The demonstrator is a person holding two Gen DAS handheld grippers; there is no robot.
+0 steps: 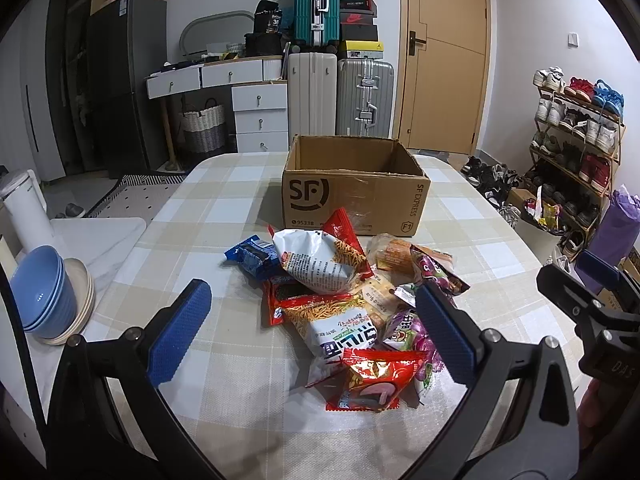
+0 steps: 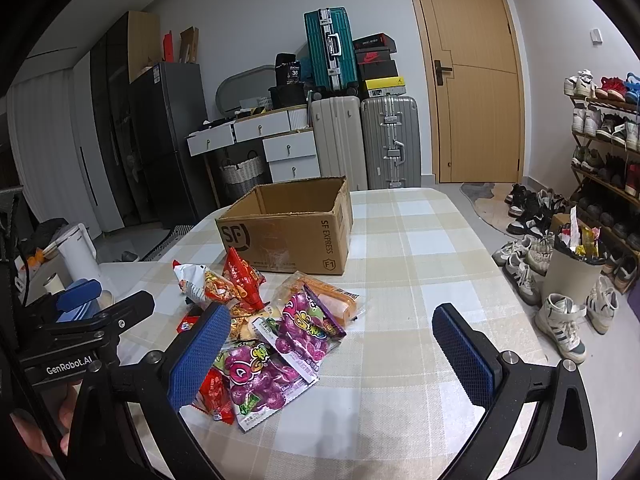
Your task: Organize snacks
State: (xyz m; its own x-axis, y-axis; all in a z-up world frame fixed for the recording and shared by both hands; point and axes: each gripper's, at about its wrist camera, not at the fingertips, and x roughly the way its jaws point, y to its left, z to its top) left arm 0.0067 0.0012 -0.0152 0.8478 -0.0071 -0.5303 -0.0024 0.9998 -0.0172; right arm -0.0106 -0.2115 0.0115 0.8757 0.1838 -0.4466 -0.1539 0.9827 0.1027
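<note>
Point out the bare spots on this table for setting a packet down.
Bare cloth lies right of the cardboard box and the snack pile, out to the table edge. The box looks empty too. It's crowded before the box.

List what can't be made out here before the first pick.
- Cardboard box floor: hidden by its front wall, both views.
- Lower packets in the snack pile: covered by upper ones.
- Left gripper hides part of the pile, left view.
- Right gripper covers the pile's left edge, right view.

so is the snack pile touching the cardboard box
Cannot tell. In the left wrist view the red packet overlaps the cardboard box front, but that could be mere overlap. The right wrist view shows no plain contact or gap either.
</note>
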